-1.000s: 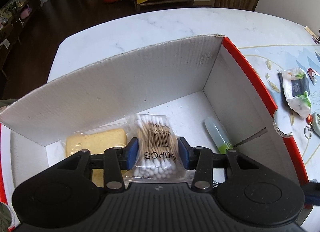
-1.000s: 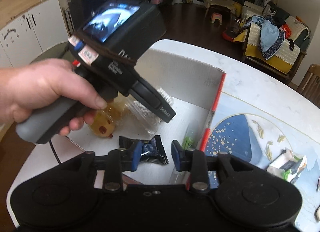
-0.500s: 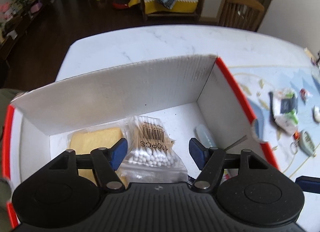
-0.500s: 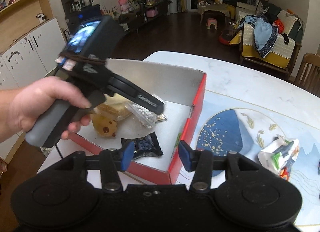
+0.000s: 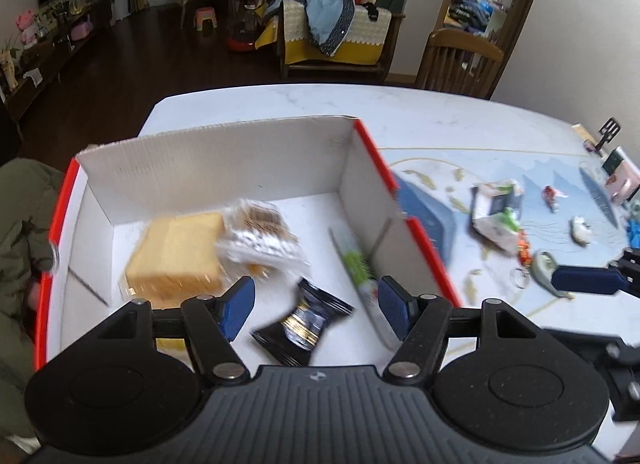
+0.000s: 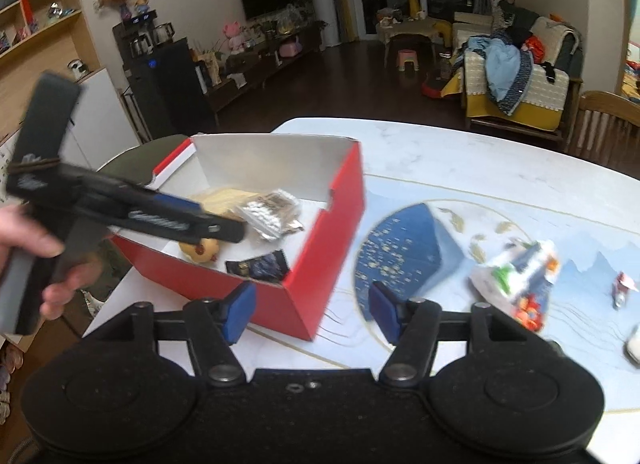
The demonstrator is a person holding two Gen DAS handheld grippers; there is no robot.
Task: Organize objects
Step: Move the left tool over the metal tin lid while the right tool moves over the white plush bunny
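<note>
Box ahead of my left claw, swabs and black packet inside. Both claws wide, empty — right claw just opened. Risk: wrapped pack right of it — loose film may slip.

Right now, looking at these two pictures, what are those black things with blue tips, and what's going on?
A person holds one hand-held tool in each hand; each picture comes from a camera on a tool, looking along its blue-tipped tongs. The left tongs hang open over a red box holding a cotton-swab bag, a yellow sponge and a black sachet. The right tongs have just been opening with nothing between them. More small items lie on the blue mat. Nothing is held.
</note>
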